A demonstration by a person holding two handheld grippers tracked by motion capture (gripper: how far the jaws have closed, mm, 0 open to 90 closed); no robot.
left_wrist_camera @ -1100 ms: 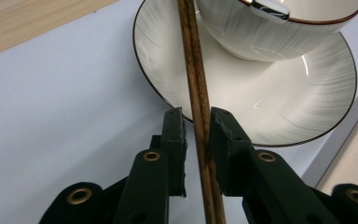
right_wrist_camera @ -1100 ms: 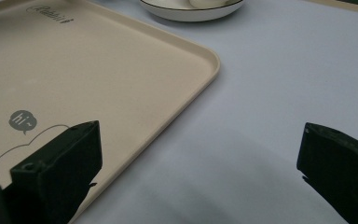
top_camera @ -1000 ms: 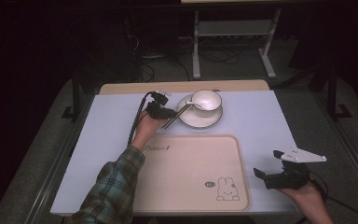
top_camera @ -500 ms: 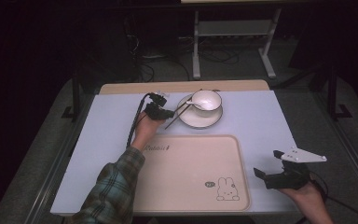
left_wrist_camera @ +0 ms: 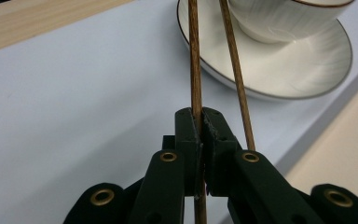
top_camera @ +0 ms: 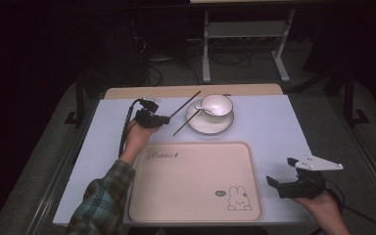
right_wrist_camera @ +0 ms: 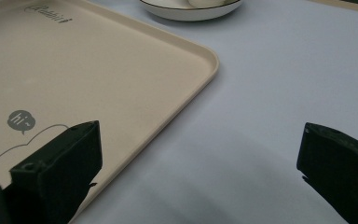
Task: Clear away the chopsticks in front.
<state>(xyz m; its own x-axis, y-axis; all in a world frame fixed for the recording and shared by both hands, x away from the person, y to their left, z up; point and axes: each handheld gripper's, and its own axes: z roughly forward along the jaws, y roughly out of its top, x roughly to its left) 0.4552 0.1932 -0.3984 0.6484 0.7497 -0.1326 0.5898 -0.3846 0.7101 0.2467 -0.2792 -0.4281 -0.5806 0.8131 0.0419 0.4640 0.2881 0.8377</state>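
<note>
**Now one chopstick is clamped in the left tongs**

Firmly closed on a single brown chopstick (left_wrist_camera: pixel 195 70), the left tongs (left_wrist_camera: pixel 200 122) are seen with their jaws pressed together, the stick running straight up between the pads toward twelve o'clock. A second chopstick (left_wrist_camera: pixel 235 74) is left lying just beside it, at one o'clock, with its far end over the rim of the white saucer (left_wrist_camera: pixel 279 70). A white cup (top_camera: pixel 216 105) is carried on that saucer, which is set on the pale worktop (top_camera: pixel 274 122) at three o'clock from the left tongs (top_camera: pixel 162 119) in the high view. The right tongs (top_camera: pixel 283 172) are held wide open with nothing between them, at the five o'clock corner of the beige tray (top_camera: pixel 191 181).
</note>
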